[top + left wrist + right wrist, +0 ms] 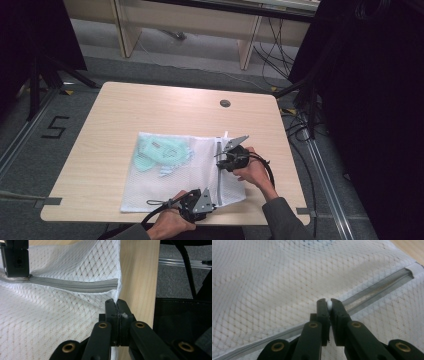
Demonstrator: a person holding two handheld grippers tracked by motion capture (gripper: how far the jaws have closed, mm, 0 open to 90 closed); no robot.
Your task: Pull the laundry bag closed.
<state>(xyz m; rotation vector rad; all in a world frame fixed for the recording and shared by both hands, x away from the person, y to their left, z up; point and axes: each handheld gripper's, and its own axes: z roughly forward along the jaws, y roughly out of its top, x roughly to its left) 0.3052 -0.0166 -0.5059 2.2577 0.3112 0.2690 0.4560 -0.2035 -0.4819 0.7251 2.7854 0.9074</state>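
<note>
Both grippers clamp shut: my left gripper (116, 305) pins the mesh bag (165, 180) corner, my right gripper (329, 304) holds the zipper pull (329, 305), zipper (75, 285) partly closed.

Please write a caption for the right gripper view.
Right gripper shut on small white zipper pull along grey zipper of white mesh laundry bag.

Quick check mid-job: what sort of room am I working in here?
Probably a lab or recording studio, not a home: black curtains flank the table, cables trail over the grey floor, a taped number marks the station, and a tripod stands nearby.
</note>
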